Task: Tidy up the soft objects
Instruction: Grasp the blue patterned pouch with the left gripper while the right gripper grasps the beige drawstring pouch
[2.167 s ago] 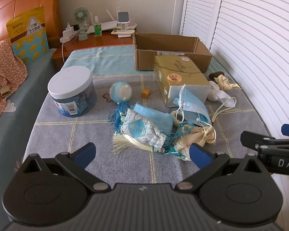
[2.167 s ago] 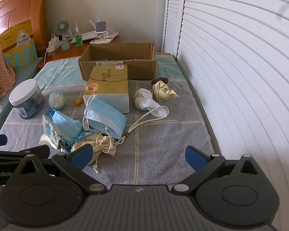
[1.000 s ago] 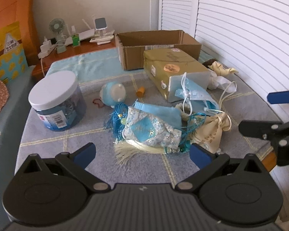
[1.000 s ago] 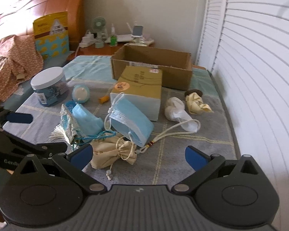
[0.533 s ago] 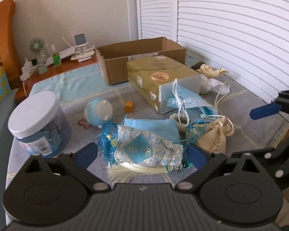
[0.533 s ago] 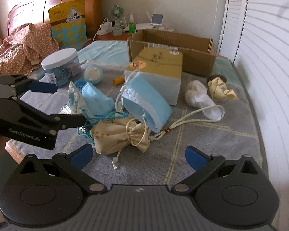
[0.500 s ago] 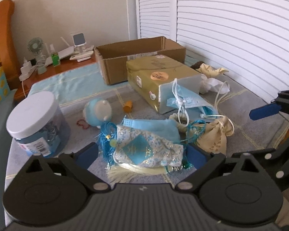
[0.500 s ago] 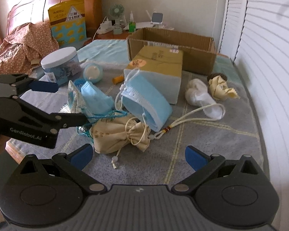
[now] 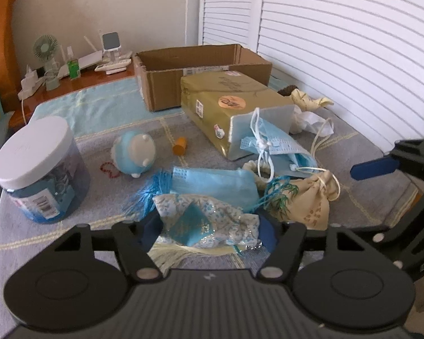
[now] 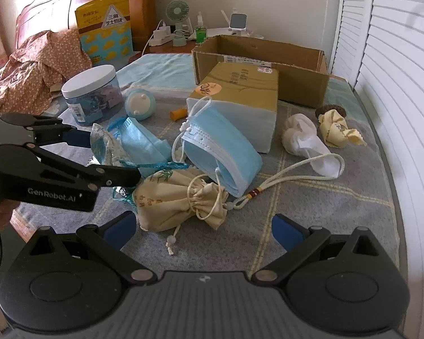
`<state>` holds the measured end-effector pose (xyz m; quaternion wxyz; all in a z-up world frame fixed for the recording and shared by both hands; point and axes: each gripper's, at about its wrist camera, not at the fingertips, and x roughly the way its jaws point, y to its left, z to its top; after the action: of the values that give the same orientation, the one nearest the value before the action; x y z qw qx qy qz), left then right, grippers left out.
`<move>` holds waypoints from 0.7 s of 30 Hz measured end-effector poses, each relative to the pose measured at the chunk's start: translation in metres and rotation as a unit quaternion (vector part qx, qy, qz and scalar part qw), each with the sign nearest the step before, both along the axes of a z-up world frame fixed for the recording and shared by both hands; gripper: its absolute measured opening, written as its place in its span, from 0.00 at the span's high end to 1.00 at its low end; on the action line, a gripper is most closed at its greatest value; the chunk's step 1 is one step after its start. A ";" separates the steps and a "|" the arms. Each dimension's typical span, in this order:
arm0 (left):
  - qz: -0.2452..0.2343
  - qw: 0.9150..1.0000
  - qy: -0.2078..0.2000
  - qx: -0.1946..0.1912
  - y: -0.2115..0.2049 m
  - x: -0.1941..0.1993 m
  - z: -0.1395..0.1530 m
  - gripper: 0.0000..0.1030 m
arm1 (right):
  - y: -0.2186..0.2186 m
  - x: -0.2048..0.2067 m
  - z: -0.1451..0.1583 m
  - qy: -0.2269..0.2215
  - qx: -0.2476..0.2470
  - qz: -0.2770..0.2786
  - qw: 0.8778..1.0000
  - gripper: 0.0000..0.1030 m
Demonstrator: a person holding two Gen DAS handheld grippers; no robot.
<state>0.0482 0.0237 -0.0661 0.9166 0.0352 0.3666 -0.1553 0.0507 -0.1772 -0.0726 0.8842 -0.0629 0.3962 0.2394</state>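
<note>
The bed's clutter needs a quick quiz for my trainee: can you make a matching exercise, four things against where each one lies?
Things:
1. beige drawstring pouch
2. flowered blue sachet
3. white sock
4. white-lidded jar

Places:
A. between the left gripper's fingers
B. far left, beside the round blue toy
C. nearest the open right gripper
D. right of the gold box, near the shutters

Pairs: 1-C, 2-A, 3-D, 4-B

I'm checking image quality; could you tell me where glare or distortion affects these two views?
Right wrist view: the headboard top left is blown out and the shutters bow. Left wrist view: the shutters glare and curve; the corners go dark.
</note>
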 end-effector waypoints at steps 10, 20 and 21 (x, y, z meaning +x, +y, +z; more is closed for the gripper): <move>0.031 0.999 0.006 0.005 0.022 -0.015 0.011 0.33 | 0.018 0.004 0.000 -0.013 0.002 0.025 1.000 0.03; 0.031 0.999 0.004 0.006 0.032 -0.012 0.012 0.33 | 0.045 0.007 -0.007 -0.032 -0.044 0.048 0.997 0.13; 0.030 1.000 0.004 0.006 0.032 -0.012 0.012 0.33 | 0.045 0.007 -0.007 -0.030 -0.044 0.047 0.997 0.14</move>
<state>0.0363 0.0562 -0.0543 0.9194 0.0287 0.3718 -0.1256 0.0580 -0.1324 -0.0798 0.8798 -0.1277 0.3760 0.2614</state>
